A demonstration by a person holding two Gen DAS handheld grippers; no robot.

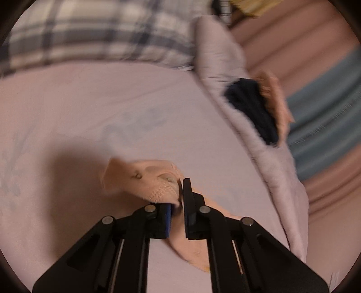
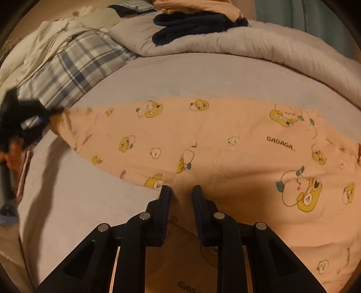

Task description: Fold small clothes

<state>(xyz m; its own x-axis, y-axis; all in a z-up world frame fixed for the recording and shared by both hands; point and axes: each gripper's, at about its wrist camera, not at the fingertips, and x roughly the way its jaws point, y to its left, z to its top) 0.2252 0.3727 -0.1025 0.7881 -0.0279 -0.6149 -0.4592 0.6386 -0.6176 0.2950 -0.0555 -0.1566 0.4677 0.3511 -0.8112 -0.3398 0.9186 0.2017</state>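
Note:
A small peach garment (image 2: pixel 203 139) printed with yellow cartoon figures and "GAGAGA" lies stretched across the lilac bed sheet (image 2: pixel 85 202). My left gripper (image 1: pixel 179 191) is shut on one end of the peach garment (image 1: pixel 144 178) and holds it lifted; it also shows at the left edge of the right wrist view (image 2: pixel 50 115). My right gripper (image 2: pixel 181 191) has its jaws a little apart around a pinched ridge of the garment's near edge.
A plaid blanket (image 2: pixel 74 67) and pale bedding lie at the back left. A rolled lilac duvet (image 2: pixel 259 47) runs along the far side, with a dark navy garment (image 2: pixel 189 24) and peach clothes (image 2: pixel 198 6) stacked on it. Curtains (image 1: pixel 327 108) hang beyond.

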